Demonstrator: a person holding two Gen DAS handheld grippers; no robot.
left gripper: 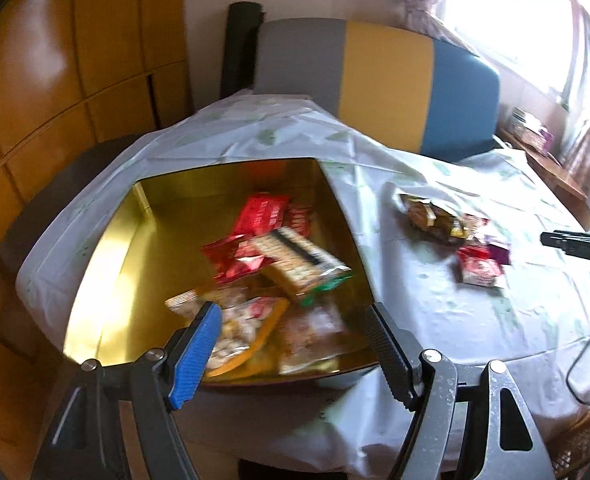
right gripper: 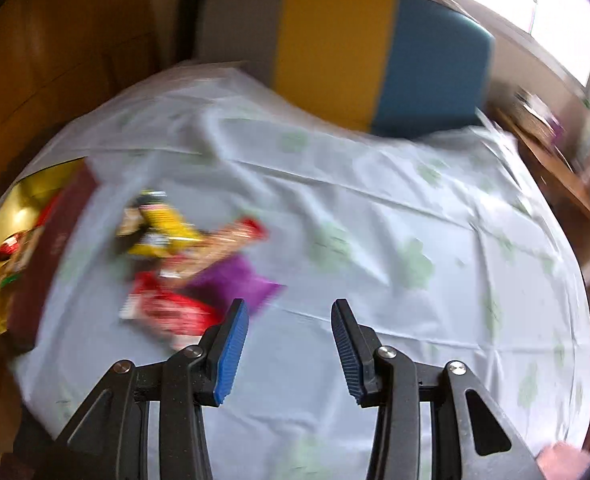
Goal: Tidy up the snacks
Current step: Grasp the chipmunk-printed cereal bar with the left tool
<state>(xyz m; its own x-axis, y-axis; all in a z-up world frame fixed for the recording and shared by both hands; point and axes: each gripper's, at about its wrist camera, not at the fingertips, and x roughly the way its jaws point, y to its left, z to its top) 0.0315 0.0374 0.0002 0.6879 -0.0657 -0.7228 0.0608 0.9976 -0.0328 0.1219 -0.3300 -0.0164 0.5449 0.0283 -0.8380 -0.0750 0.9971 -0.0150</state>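
A table draped in a white cloth with a faint green leaf print (right gripper: 375, 208) fills both views. Behind its far edge stands a chair back in grey, yellow and blue panels (left gripper: 383, 80). Wooden cabinet doors (left gripper: 55, 72) line the left, and a bright curtained window (left gripper: 515, 12) lies at the far right.

A square tin with a gold interior (left gripper: 135, 248) sits on the left part of the table. Its outer wall reads dark red in the right wrist view. Inside lie several snack packets, among them a red packet (left gripper: 265, 212) towards the far side and a striped cracker packet with green trim (left gripper: 303, 264) on top of the heap.

A small pile of loose snack packets (right gripper: 191, 264) remains on the cloth just right of the tin, including a yellow packet (right gripper: 159, 232), a purple packet (right gripper: 235, 280) and a red-and-white packet (right gripper: 167, 308). This view is blurred.

The left gripper (left gripper: 291, 316) hangs over the near edge of the tin, jaws spread wide with nothing between them. The right gripper (right gripper: 291, 312) hangs above bare cloth just right of the pile, jaws parted and empty.
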